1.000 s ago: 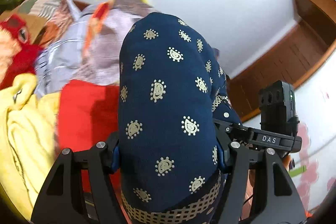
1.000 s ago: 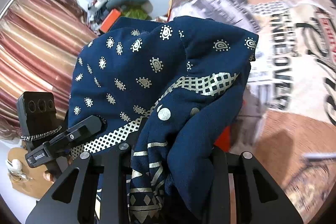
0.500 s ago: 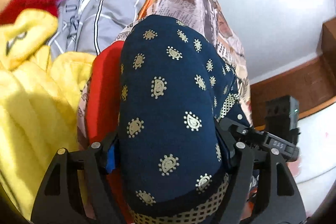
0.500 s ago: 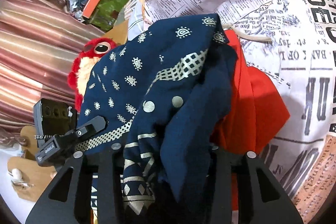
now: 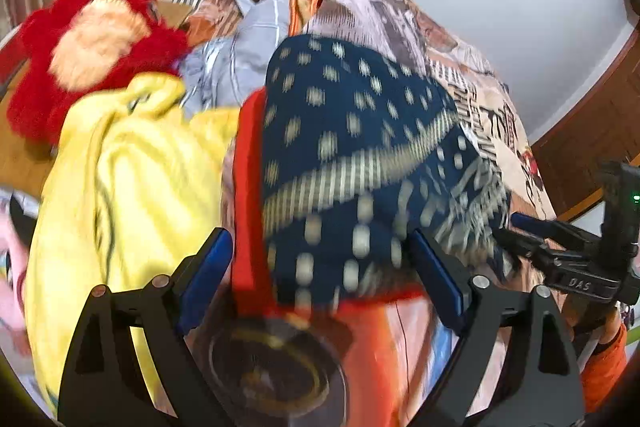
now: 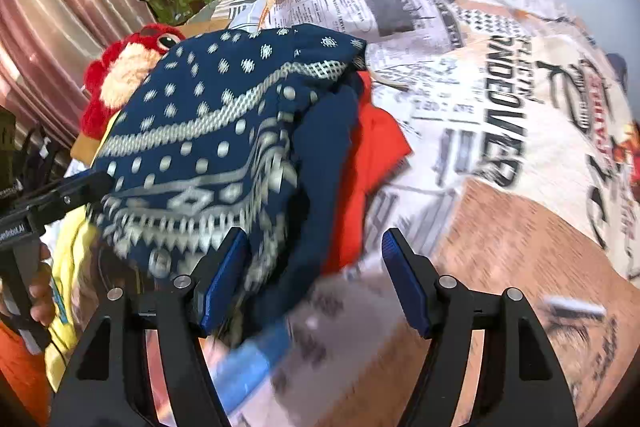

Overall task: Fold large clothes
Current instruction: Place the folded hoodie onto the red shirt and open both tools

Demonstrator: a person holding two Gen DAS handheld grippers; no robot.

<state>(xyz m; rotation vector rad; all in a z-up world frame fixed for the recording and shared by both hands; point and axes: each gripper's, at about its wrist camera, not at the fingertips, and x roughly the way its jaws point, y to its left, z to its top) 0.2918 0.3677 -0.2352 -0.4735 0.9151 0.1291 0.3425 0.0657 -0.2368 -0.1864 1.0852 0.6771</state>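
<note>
Two handheld grippers point at a folded navy garment (image 5: pixel 360 155) printed with pale dots and patterned bands, which rests on top of a folded red-orange garment (image 6: pixel 380 143) lying on a newspaper-print bedspread (image 6: pixel 500 115). Both grippers are released: the left gripper (image 5: pixel 320 267) has its blue-padded jaws spread wide on either side of the navy bundle's near edge, and the right gripper (image 6: pixel 316 279) is likewise spread, its left pad touching or just beside the navy cloth and its right pad over bare bedspread. Neither appears to pinch fabric, which suggests the bundle has been set down as a finished fold on a stack. The bundle's long axis seems to run between the two grippers, its pale woven border stretching that way, with the decorated hem on the side nearest the right gripper. A yellow garment (image 5: pixel 132 179) and a red plush toy (image 5: pixel 88 43) lie just beside the stack, apparently awaiting their turn.
</note>
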